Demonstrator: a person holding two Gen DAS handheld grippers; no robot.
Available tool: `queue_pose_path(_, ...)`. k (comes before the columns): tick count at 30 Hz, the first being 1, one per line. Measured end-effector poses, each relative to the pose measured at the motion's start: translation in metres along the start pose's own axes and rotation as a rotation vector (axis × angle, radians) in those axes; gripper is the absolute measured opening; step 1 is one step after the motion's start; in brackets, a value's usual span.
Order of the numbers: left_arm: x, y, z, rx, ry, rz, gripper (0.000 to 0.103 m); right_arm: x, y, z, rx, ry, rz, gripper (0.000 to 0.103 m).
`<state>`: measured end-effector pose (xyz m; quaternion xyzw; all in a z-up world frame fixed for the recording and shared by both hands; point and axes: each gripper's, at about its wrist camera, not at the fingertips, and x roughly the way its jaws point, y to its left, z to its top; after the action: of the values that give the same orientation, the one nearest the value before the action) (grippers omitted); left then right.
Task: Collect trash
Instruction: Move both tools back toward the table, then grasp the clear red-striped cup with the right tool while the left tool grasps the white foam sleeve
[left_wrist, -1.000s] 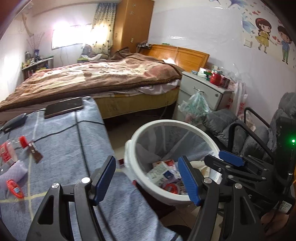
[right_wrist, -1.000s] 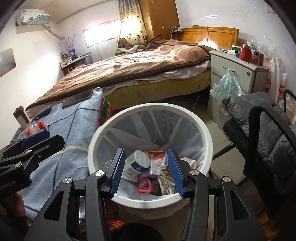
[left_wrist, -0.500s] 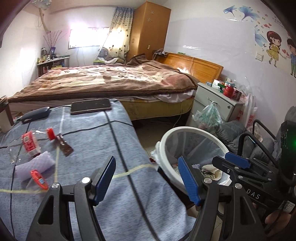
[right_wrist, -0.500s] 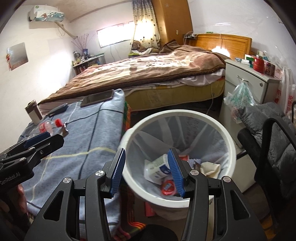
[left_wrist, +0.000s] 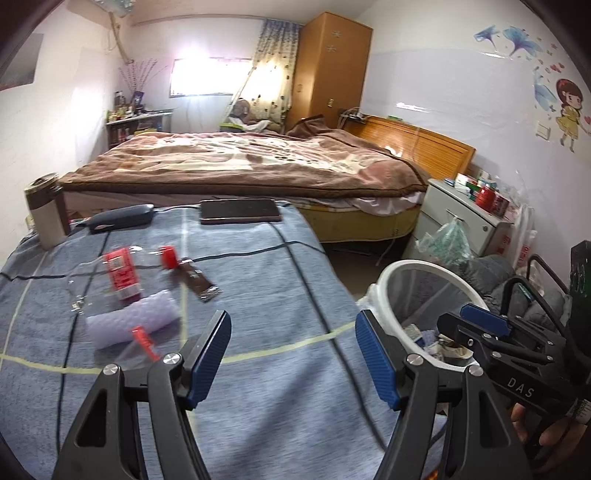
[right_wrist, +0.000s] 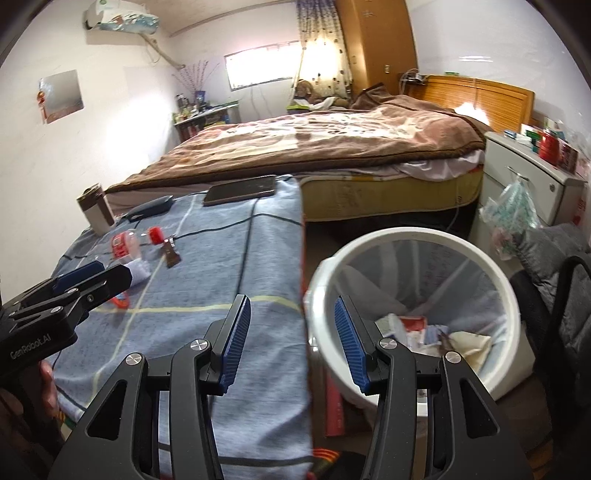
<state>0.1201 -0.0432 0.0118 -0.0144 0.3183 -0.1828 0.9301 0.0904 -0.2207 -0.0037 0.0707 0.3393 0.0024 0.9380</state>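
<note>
Left gripper (left_wrist: 291, 354): fingers spread, nothing between the blue pads; it hangs over the near part of the blue checked tablecloth (left_wrist: 258, 295), angled downward.
Right gripper (right_wrist: 291, 341): fingers spread and empty; it hangs over the right edge of the tablecloth, with the right pad in front of the bin's rim.
Trash bin (right_wrist: 413, 236): white, round, lined with a clear bag, standing on the floor just beside the table's right edge; cartons, wrappers and paper lie in its bottom.
Plastic bottle (left_wrist: 114, 275): clear, flattened, red label and red cap, lying on its side in the left half of the tabletop.
Brown wrapper (left_wrist: 197, 282): flat on the cloth, just right of the bottle's cap.
Bubble wrap (left_wrist: 133, 323): pale purple roll, nearer the front than the bottle, close to the left gripper's left pad.
Red ring-shaped scrap (left_wrist: 144, 341): at the near edge of the bubble wrap; whether it lies on it or beside it I cannot tell.
Phone (left_wrist: 240, 211): dark, flat, at the far edge of the tabletop.
Glasses case (left_wrist: 122, 218): dark, left of the phone along the far edge.
Tumbler (left_wrist: 46, 210): upright at the far left corner.
Bed (left_wrist: 240, 162): brown blanket, beyond the table.
Hand (left_wrist: 535, 432): fingers visible under the right gripper's body at the lower right.
</note>
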Motion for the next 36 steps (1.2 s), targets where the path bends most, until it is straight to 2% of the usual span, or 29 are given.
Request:
queue_pose_path(12,-0.020,0.065,-0.011,-0.070,-0.007,0.090,0.073,0.017,0.054,-0.002,-0.084,0.030,0.081,0.050)
queue_pose_path(24,-0.036,0.134,-0.020,-0.133,-0.001,0.190,0.073,0.045,0.110,-0.004,-0.139,0.090,0.204,0.050)
queue_pose_path(29,-0.040,0.161,-0.026,-0.166,0.006,0.221,0.073,0.062,0.137,-0.009,-0.147,0.140,0.262,0.050)
queue_pose_path(36,-0.042,0.190,-0.031,-0.199,0.017,0.246,0.073,0.080,0.174,-0.011,-0.200,0.160,0.310,0.050)
